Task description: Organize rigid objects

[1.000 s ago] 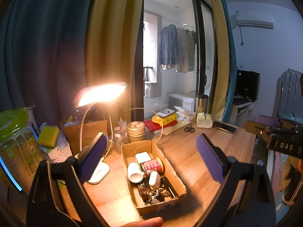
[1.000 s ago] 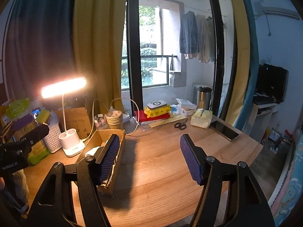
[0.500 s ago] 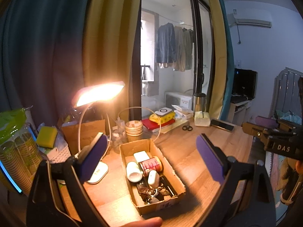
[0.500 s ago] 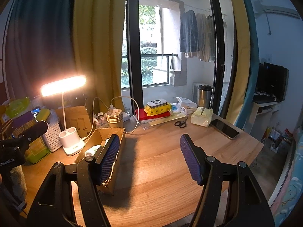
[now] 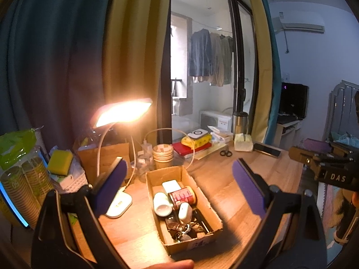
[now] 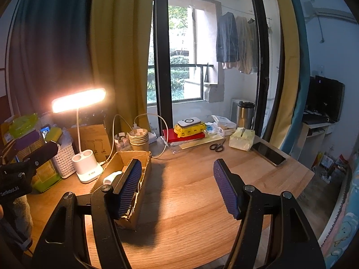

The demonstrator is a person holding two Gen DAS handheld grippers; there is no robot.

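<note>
Hovering released: left claw (image 5: 177,179), right claw (image 6: 177,186). Ahead of left claw, red cylindrical metal tin (image 5: 182,197): rigid, light, slippery; grip across curved sides.

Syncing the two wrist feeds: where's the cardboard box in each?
Left wrist: cardboard box low centre, between the open fingers, contents visible.
Right wrist: cardboard box lower left, partly behind the left finger.
Shared landmark: lit desk lamp, left of the box in both views.
</note>
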